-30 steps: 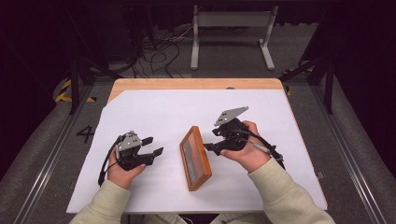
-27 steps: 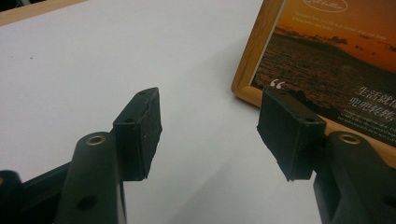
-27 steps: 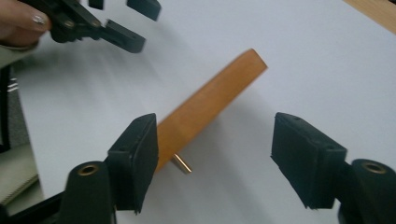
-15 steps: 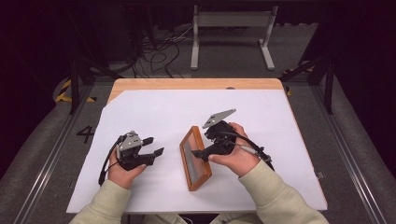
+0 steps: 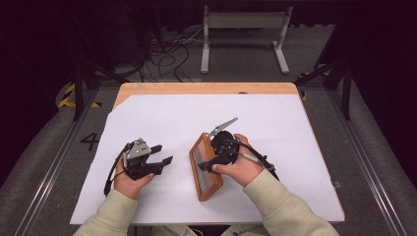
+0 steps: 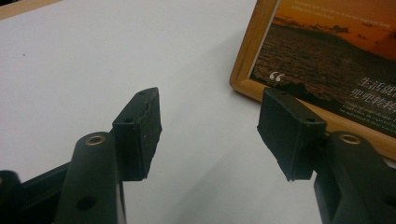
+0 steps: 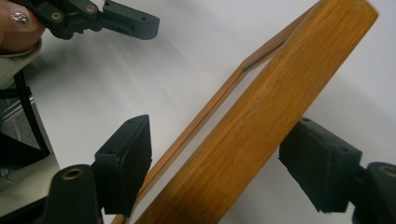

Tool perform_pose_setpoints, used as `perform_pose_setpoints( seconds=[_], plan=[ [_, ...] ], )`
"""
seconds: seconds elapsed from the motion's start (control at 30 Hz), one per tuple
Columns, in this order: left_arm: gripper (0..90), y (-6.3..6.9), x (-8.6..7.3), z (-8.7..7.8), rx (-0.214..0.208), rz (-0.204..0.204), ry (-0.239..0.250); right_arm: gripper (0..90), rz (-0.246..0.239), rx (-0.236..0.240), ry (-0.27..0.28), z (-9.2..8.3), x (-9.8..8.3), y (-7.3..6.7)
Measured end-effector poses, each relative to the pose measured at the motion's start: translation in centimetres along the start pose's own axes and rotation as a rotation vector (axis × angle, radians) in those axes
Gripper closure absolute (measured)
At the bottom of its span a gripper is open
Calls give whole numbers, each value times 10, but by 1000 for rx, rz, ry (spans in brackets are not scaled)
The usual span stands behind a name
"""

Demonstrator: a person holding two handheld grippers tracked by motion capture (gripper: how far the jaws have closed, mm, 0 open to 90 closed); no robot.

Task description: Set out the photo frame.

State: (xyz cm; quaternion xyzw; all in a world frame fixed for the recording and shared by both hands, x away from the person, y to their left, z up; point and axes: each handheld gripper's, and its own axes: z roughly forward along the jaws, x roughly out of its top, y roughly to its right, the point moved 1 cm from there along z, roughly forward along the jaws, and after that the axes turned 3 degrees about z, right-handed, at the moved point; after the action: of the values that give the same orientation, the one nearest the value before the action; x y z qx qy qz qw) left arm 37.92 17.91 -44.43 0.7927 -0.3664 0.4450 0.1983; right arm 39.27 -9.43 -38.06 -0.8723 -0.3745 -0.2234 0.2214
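While left gripper (image 5: 160, 160) rests, right gripper (image 7: 215, 172) jaws straddle frame (image 5: 205, 167)

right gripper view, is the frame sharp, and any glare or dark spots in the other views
Right gripper view: the frame is softly blurred, its grain smeared. Left gripper view: the sunset print is fairly sharp, without glare. High view: the table is bright and evenly lit, the surroundings nearly black.

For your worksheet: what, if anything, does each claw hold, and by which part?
Neither holds anything: the right claw straddles the picture frame's wooden side, pads apart from it; the left claw is open.
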Motion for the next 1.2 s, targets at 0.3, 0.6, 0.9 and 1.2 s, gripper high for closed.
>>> perform_pose_setpoints(
  seconds=[0.3, 0.6, 0.9, 1.2],
  plan=[
    [400, 0, 0, 0, 3, 3, -2, 446, 41, 25, -97, 10, 1, -2],
    [400, 0, 0, 0, 6, 13, -7, 523, 96, 6, -146, 10, 1, -4],
    [399, 0, -1, 0, 10, 8, -4, 569, 153, -14, -163, 10, 2, -7],
    [395, -1, -1, -1, 12, 8, -2, 617, 234, -42, -166, 10, 3, -8]
  ],
)
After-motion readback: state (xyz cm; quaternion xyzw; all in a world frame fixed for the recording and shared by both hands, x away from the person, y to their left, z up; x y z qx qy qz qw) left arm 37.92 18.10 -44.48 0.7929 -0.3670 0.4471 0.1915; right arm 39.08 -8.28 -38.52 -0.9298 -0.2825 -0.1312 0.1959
